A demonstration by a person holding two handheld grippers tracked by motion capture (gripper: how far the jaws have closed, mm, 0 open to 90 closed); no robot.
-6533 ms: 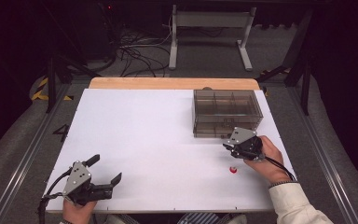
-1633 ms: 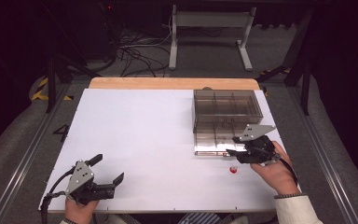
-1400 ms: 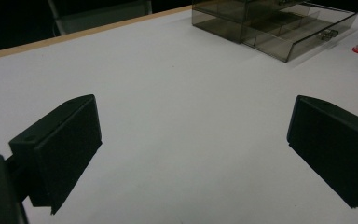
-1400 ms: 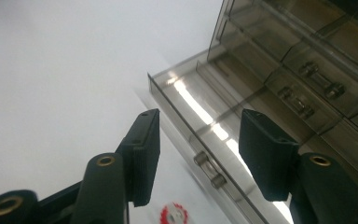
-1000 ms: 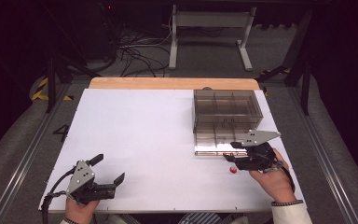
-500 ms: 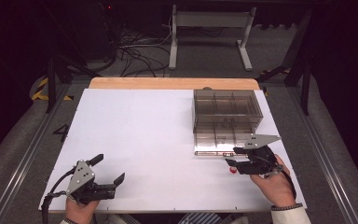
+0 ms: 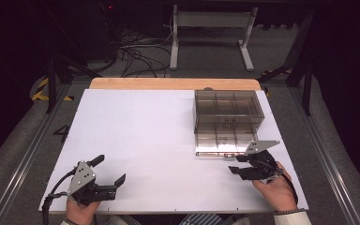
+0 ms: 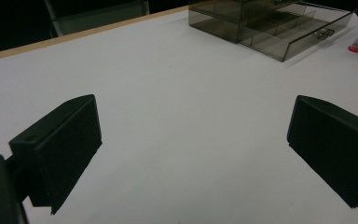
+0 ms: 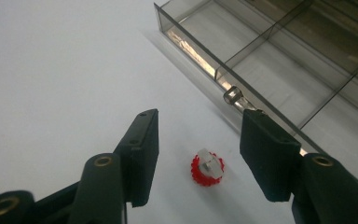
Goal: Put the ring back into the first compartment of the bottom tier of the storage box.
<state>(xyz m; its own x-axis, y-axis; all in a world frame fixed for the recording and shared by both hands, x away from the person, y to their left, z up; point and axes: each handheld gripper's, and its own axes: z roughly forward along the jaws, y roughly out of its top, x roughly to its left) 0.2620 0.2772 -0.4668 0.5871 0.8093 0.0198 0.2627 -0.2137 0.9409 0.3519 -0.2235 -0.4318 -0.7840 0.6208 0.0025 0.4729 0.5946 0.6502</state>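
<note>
- Leftmost, the left gripper rests on the white table, jaws spread wide with nothing between them.
- Ahead of the right gripper, a smoky plastic box has its lower drawer pulled out, compartments bare.
- Between that gripper's parted jaws lies a small red-based piece, untouched.

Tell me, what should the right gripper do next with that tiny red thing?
Probably lower and close. The right gripper is open, its jaws either side of the small red-based piece on the white table, beside the pulled-out drawer.
</note>
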